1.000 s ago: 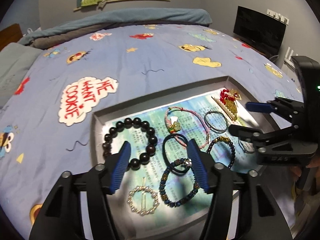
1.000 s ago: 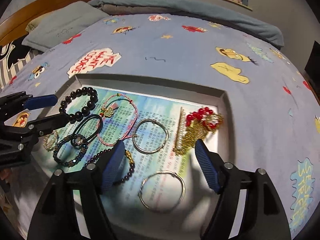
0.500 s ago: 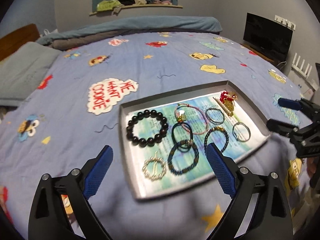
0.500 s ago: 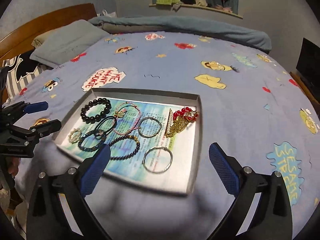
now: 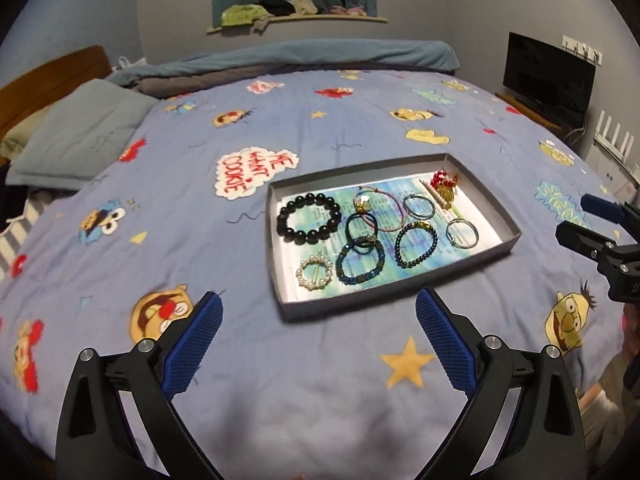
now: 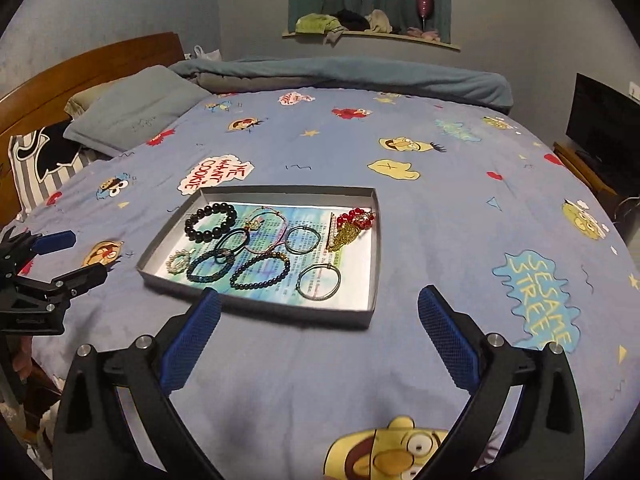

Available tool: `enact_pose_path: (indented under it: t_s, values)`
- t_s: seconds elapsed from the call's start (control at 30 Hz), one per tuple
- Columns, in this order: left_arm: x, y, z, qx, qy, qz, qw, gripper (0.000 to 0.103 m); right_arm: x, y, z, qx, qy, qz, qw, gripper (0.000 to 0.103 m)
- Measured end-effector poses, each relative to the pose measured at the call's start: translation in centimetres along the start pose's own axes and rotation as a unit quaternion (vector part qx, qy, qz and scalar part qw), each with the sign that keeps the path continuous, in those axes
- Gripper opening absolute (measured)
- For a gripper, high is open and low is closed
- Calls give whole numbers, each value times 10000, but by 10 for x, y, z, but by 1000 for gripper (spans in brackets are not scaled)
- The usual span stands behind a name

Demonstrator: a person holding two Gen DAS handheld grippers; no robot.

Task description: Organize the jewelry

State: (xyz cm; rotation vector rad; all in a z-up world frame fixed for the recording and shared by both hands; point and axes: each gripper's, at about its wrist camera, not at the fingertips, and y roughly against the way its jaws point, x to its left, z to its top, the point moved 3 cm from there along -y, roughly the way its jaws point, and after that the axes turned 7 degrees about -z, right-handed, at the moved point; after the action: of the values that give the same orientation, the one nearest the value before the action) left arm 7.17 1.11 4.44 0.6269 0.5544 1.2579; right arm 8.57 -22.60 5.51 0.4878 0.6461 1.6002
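A shallow grey tray (image 5: 508, 220) (image 6: 370, 316) lies on the bed and holds several bracelets. A black bead bracelet (image 5: 308, 218) (image 6: 210, 221) lies at its left end, a red and gold ornament (image 5: 442, 189) (image 6: 352, 228) at its right end, and a silver bangle (image 5: 462, 233) (image 6: 319, 276) near the right. My left gripper (image 5: 318, 340) (image 6: 70, 256) is open and empty, well back from the tray's near edge. My right gripper (image 6: 318, 334) (image 5: 584, 220) is open and empty, also back from the tray.
The bed is covered by a blue cartoon-print quilt (image 5: 280, 368) (image 6: 440, 200). A grey pillow (image 5: 80, 136) and wooden headboard (image 6: 80, 68) are at the left. A black TV (image 5: 546, 76) stands at the right. A window ledge (image 6: 372, 34) holds clothes.
Both grippers have pulled back and up from the tray, so it looks smaller and farther away. Both jaws have opened wider. The jewelry has not moved.
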Motion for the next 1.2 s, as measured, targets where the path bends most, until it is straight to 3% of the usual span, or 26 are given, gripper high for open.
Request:
enact_pose_path:
  t_s: [0.13, 0.37, 0.77, 1.2]
  values:
    - [-6, 9, -10, 3, -34, 271, 9996, 98, -3, 7, -9, 212, -132, -139, 9996, 97]
    - [-22, -2, -26, 196, 22, 35, 9998, 98, -6, 9, -28, 236, -286, -342, 9987, 97]
    - [-30, 10, -16, -268, -16, 146, 9995, 98, 7, 17, -26, -7, -90, -303, 9995, 97]
    - [-30, 14, -16, -277, -4, 141, 9995, 98, 9, 20, -27, -33, -59, -323, 9995, 97]
